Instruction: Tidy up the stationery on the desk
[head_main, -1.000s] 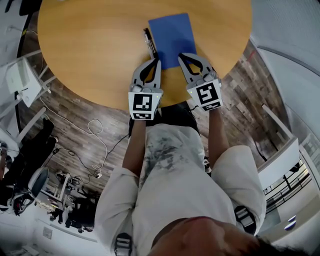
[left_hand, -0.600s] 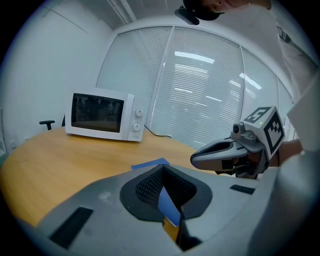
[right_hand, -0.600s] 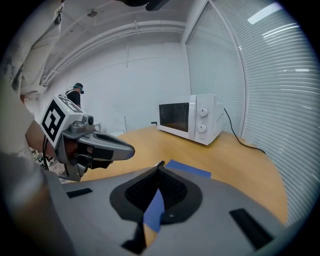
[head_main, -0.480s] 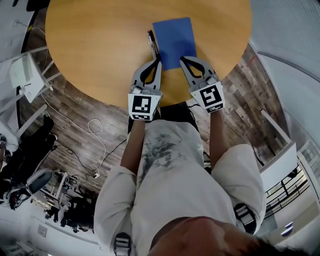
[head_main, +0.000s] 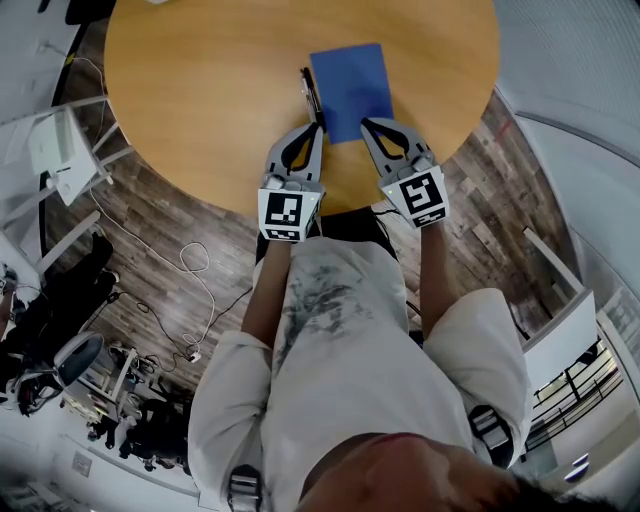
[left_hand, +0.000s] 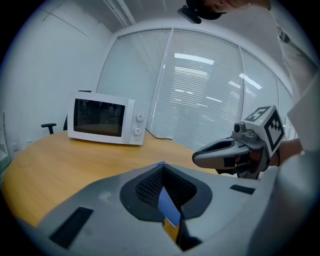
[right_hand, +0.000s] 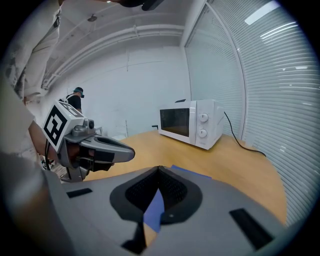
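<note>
A white microwave (left_hand: 102, 118) sits at the middle left of the left gripper view, with closed window blinds (left_hand: 200, 95) behind it. In the head view, dark wood-plank floor (head_main: 140, 262) fills the left side, crossed by loose white cables (head_main: 192, 262).

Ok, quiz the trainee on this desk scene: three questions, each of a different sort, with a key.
1. True or false: the black pen lies on the right gripper side of the blue notebook.
2. Which appliance stands on the round table? A kettle, B microwave, C printer.
3. In one word, how do the jaws of the left gripper stand?
Key: 1 false; 2 B; 3 shut.
</note>
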